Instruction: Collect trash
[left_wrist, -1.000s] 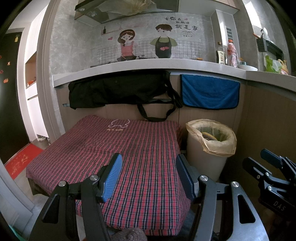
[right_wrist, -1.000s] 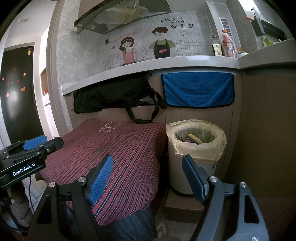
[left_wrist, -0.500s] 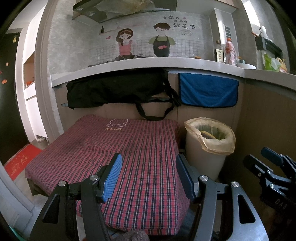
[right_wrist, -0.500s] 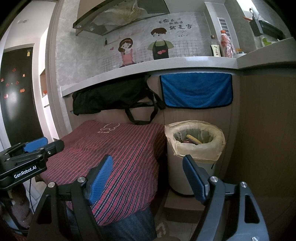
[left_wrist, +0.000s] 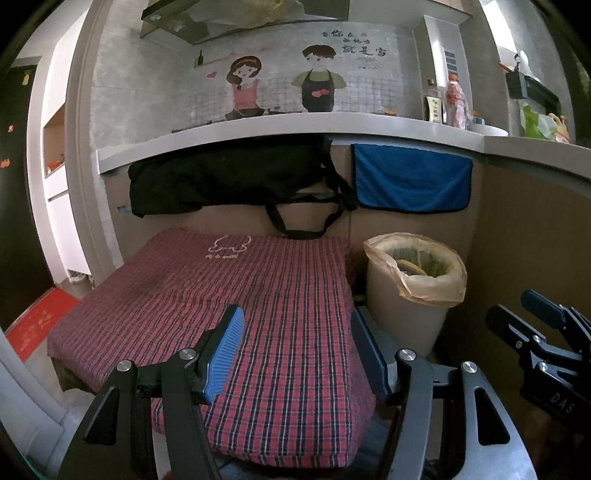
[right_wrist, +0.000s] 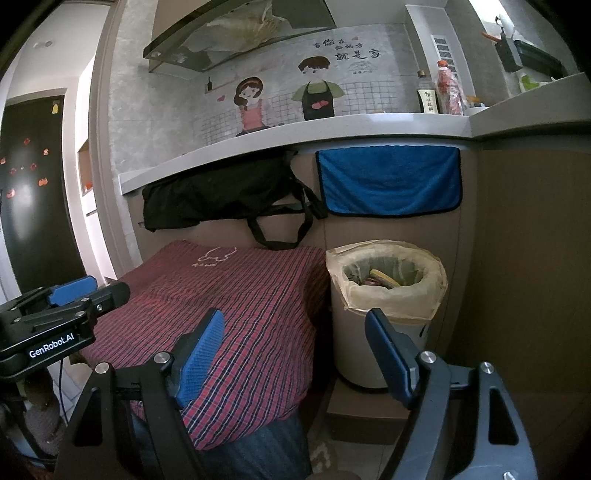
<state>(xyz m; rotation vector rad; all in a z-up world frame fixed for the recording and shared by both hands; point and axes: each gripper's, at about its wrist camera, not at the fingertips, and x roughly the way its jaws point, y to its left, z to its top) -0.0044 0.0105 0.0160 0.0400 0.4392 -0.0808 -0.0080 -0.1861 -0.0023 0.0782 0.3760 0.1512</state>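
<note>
**Holding: two idle grippers, bare cloth, loaded bin — hazards listed left to right**

Left gripper (left_wrist: 295, 354): jaws spread wide, nothing between the blue pads, poised over the near edge of the checked cloth. Risk: fingertips snagging the fabric on a low pass and dragging it off the table.

Checked cloth (left_wrist: 207, 295): red plaid, spread flat over a low table, no loose rubbish visible on it in either view. Risk: sweeping for scraps that are not there; anything small in the weave too fine to tell.

Black bag (left_wrist: 229, 181): hung under the counter ledge, straps dangling just above the far edge of the cloth. Risk: strap caught by a reaching finger and mistaken for litter.

Right gripper (right_wrist: 295, 350): jaws likewise released, empty, aimed between the cloth's right edge and the bin.

Bin (right_wrist: 384, 295): pale, lined with a yellowish bag folded over the rim, standing just beside the table's right corner; trash (right_wrist: 384, 277), a yellow piece among others, already inside. Risk: loose liner edge pulled inward or off the rim by a careless drop; bin nudged on its low step and tipped.

Blue towel (right_wrist: 388, 181): hung above the bin, well clear.
</note>
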